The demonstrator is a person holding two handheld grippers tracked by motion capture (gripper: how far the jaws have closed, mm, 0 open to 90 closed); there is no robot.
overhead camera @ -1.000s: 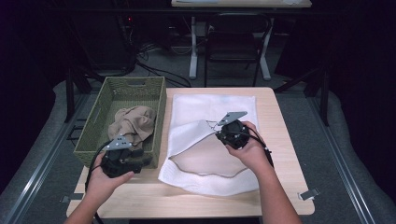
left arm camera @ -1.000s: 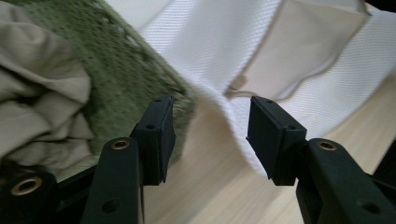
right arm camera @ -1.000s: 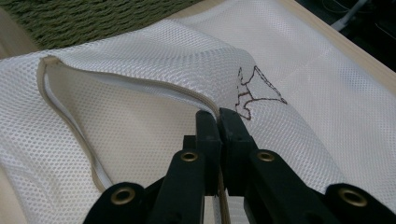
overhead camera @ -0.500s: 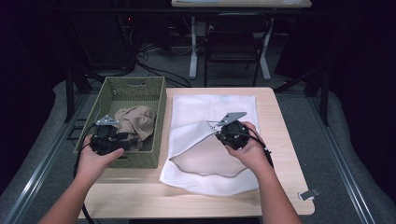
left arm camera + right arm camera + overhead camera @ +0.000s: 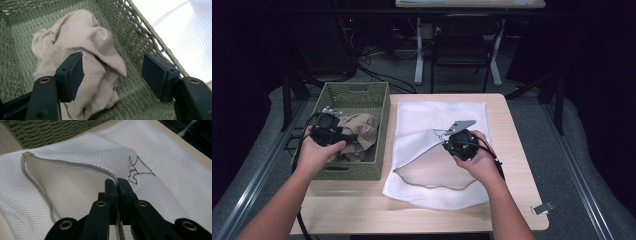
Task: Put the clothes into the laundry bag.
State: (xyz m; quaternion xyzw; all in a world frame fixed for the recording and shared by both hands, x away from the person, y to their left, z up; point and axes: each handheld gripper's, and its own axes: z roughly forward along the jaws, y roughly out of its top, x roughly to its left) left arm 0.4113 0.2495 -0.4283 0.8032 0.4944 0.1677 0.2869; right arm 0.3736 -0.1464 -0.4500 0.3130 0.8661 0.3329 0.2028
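Left gripper [image 5: 113,75]: fingers [image 5: 71,75] apart, nothing between them, and they have just been opening wider. It hangs over the green woven basket [image 5: 377,105], pointed down at the crumpled beige cloth garment [image 5: 82,62] lying on the basket floor. No contact with the cloth yet.

Right gripper [image 5: 117,185]: fingers together, clamped on the beige-trimmed rim of the white mesh laundry bag [image 5: 75,187], just beside the small brown stitched mark. This grip lifts the upper edge, so the mouth gapes toward the basket.

Layout relative to the basket: the bag lies flat on the wooden desk [image 5: 512,120] right beside the basket's right wall; the right gripper sits past that, mid-bag.

Progress, my read: early. Done: bag mouth held open, left gripper lined up above the garment. Left: close on the cloth, lift it clear of the basket wall, carry it across and feed it into the opening, then release. The bag looks flat; whether anything is inside it I can't tell.
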